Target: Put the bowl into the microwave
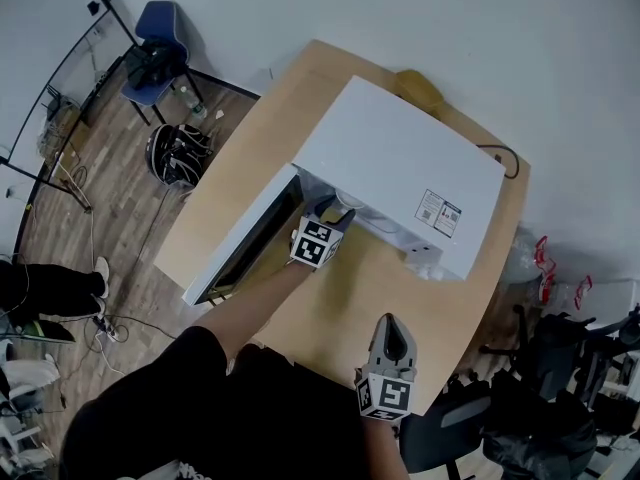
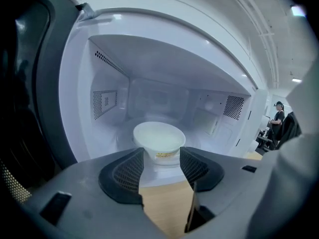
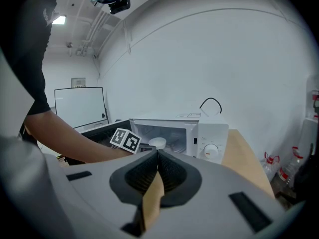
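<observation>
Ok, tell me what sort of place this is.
Probably an office or lab workroom rather than a kitchen: there is a whiteboard, a blue chair on the wood floor, and the microwave stands on a plain wooden table.

I can read no word or number anywhere. The microwave (image 1: pixel 400 158) carries a sticker (image 1: pixel 438 211) on its top, with red and black print too small for me to make out. The bowl (image 2: pixel 159 138) bears a yellowish printed band, equally illegible.
</observation>
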`<state>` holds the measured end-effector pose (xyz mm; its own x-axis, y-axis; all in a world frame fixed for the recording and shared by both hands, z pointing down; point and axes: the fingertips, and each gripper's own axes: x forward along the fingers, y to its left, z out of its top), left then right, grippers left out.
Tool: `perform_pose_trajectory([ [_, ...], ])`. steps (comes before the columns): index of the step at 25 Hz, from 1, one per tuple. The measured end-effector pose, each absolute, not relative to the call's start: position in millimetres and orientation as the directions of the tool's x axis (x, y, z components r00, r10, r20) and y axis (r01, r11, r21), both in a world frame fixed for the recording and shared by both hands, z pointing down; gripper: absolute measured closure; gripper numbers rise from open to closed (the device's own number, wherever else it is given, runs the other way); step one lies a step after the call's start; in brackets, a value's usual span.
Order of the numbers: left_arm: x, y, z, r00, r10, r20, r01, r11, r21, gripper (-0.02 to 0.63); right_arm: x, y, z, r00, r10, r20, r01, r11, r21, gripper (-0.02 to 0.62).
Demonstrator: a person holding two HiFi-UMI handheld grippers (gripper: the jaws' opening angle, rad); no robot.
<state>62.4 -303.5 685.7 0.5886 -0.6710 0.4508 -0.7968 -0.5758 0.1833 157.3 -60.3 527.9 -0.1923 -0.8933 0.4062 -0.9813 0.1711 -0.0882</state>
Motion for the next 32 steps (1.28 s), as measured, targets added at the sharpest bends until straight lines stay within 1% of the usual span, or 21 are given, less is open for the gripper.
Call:
perform_pose_trajectory([
  [8, 74, -316, 686, 0.605, -0.650, 0.460, -0.781, -0.597, 0.184, 0.385, 169, -65, 534, -0.184, -0.890, 0.417, -0.983, 0.164, -0.083, 0.535],
  [14, 82, -322, 685, 0.606, -0.654, 0.453, -0.784, -0.585, 0.204, 0.385, 175, -71, 535, -0.177, -0.893, 0.415, -0.984, 0.152, -0.093, 0.535],
  [21, 94, -326, 687, 0.617, -0.639, 0.460, -0.770, -0.612, 0.182, 0.385, 181, -75, 537, -0.178, -0.895, 0.408, -0.983, 0.146, -0.108, 0.535],
  [27, 97, -333, 694, 0.608, -0.644, 0.464, -0.778, -0.598, 0.191, 0.385, 188, -80, 542, -0.182, -0.893, 0.411, -0.983, 0.150, -0.109, 0.535],
  [32, 109, -336, 692, 0.616, -0.637, 0.463, -0.773, -0.601, 0.201, 0.385, 196, -82, 539, -0.160, -0.896, 0.414, -0.986, 0.124, -0.113, 0.535],
])
